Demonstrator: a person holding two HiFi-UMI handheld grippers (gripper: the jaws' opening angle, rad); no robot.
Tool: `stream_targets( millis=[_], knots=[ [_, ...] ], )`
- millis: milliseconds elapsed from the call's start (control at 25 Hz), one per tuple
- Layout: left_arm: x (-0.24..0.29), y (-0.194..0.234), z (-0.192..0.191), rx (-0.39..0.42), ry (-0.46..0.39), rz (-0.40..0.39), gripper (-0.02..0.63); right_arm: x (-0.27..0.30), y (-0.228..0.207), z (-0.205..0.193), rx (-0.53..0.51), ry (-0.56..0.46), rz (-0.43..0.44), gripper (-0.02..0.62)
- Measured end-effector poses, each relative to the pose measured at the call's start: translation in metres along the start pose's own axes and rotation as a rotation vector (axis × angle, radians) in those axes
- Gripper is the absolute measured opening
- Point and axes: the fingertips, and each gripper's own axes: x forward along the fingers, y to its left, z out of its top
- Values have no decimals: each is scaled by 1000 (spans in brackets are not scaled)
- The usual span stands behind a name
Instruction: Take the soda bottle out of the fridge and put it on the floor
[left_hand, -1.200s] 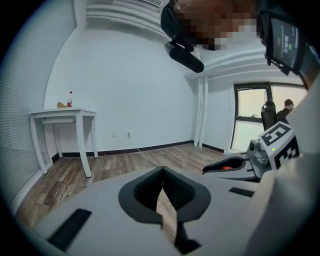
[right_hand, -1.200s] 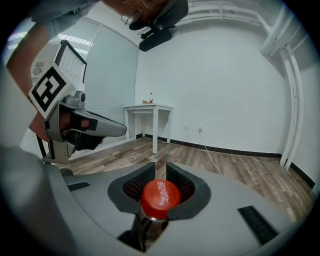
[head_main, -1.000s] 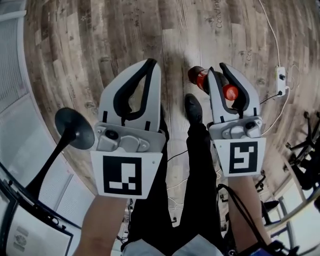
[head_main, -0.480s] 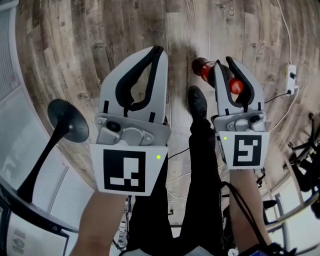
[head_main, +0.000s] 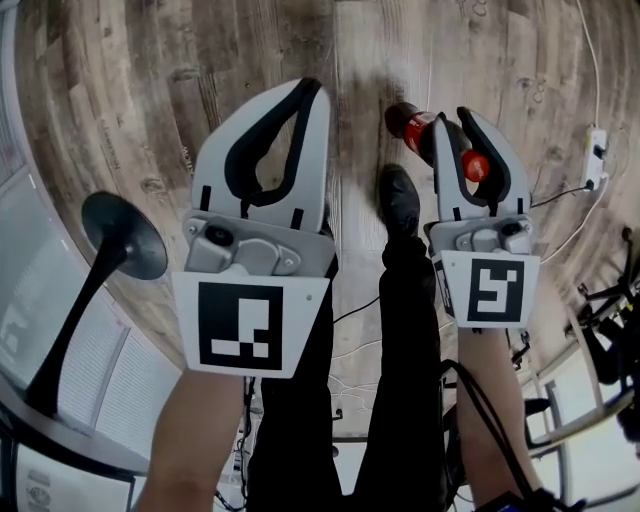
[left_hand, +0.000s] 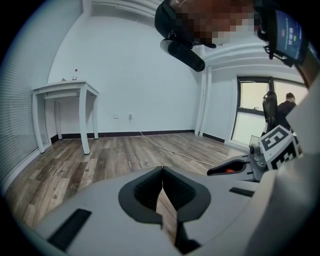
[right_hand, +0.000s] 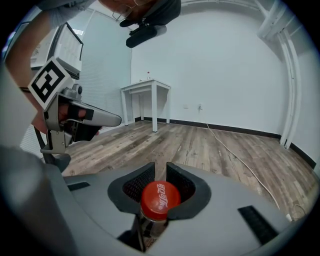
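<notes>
The soda bottle (head_main: 406, 124) has a red cap (right_hand: 159, 197), a red label and dark drink. It hangs by its neck between the jaws of my right gripper (head_main: 452, 118), above the wooden floor (head_main: 230, 60). In the right gripper view the cap sits just above the pads, with the right gripper (right_hand: 160, 168) shut under it. My left gripper (head_main: 308, 86) is beside it at the left, shut, with nothing in it. In the left gripper view its tips (left_hand: 162, 169) meet, and the right gripper (left_hand: 235, 169) shows at the right with the cap.
A black round-footed stand (head_main: 125, 236) is at the left. A white power strip (head_main: 598, 145) with its cable lies at the right. The person's shoe (head_main: 400, 198) is between the grippers. A white table (left_hand: 65, 90) stands by the far wall, and a person (left_hand: 287, 107) by the window.
Both grippers have sunk toward the floor together, the right one carrying the bottle. The floor boards look nearer. The grip on the bottle is unchanged.
</notes>
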Motion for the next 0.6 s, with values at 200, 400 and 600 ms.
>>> stream_targets(
  millis=[200, 400, 600],
  knots=[
    [9, 2, -19, -10, 9, -11, 17, 17, -2, -12, 4, -29, -25, 86],
    [16, 2, -31, -6, 26, -21, 17, 22, 3, -35, 12, 21, -16, 87],
    [18, 4, -44, -14, 41, -25, 17, 29, 7, -51, 15, 49, -13, 89]
  ],
)
